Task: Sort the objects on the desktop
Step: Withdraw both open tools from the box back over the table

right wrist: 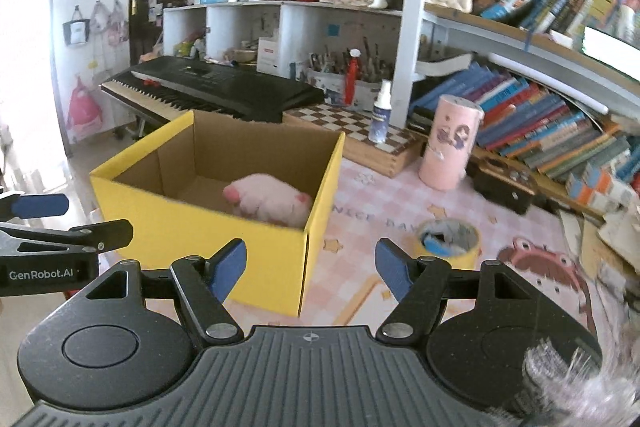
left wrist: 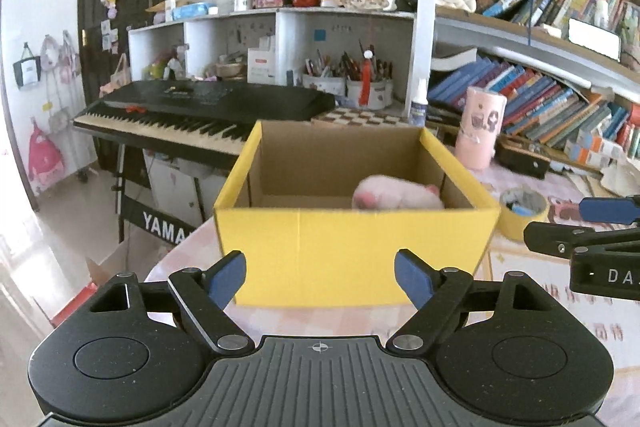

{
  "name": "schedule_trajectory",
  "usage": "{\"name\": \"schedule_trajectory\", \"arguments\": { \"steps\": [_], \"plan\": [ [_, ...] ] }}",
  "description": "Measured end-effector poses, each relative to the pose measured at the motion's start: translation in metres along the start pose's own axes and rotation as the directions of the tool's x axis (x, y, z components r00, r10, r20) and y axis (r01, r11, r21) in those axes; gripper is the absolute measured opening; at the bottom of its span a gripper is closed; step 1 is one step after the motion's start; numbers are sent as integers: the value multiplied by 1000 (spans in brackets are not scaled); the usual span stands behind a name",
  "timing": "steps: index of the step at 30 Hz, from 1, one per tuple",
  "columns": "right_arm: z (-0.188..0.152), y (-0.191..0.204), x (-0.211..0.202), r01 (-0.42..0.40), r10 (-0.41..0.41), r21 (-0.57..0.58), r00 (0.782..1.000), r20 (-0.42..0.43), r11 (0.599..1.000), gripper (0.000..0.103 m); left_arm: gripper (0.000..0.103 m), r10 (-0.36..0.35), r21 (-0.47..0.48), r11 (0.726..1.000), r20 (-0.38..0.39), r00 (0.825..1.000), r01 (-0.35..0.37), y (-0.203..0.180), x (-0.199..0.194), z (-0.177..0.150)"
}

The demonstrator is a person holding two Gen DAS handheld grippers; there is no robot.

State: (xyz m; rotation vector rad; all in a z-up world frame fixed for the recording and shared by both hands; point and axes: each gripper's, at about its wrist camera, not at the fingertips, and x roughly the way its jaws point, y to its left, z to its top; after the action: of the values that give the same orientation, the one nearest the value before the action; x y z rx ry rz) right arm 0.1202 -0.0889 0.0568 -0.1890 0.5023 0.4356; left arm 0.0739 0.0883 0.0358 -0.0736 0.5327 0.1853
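A yellow cardboard box [left wrist: 352, 251] stands open on the desk, also in the right wrist view [right wrist: 200, 235]. A pink plush toy [left wrist: 396, 195] lies inside it at the right [right wrist: 270, 203]. A yellow tape roll [left wrist: 522, 213] lies on the desk right of the box [right wrist: 450, 241]. My left gripper [left wrist: 320, 277] is open and empty, just in front of the box's near wall. My right gripper [right wrist: 310, 269] is open and empty, near the box's right front corner, with the tape roll beyond its right finger.
A pink cylinder [right wrist: 450, 147], a spray bottle [right wrist: 380, 113] and a chessboard case [right wrist: 360, 133] stand behind. Books [right wrist: 540, 115] line the shelf on the right. A keyboard piano [left wrist: 200, 111] stands behind the box. The desk edge falls off at the left.
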Motion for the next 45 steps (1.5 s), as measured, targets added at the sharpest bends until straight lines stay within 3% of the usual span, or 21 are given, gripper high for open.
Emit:
{"name": "schedule_trajectory", "arguments": {
  "steps": [24, 36, 45],
  "plan": [
    [-72, 41, -59, 111, -106, 101, 993, -55, 989, 70, 84, -47, 67, 996, -63, 997, 51, 1, -40, -47],
    [-91, 26, -74, 189, -169, 240, 980, -101, 952, 73, 88, -110, 113, 986, -101, 989, 121, -11, -50, -62],
    [-101, 23, -85, 226, -203, 239, 972, -119, 944, 76, 89, -164, 127, 976, -120, 979, 179, -25, -48, -64]
  ]
}}
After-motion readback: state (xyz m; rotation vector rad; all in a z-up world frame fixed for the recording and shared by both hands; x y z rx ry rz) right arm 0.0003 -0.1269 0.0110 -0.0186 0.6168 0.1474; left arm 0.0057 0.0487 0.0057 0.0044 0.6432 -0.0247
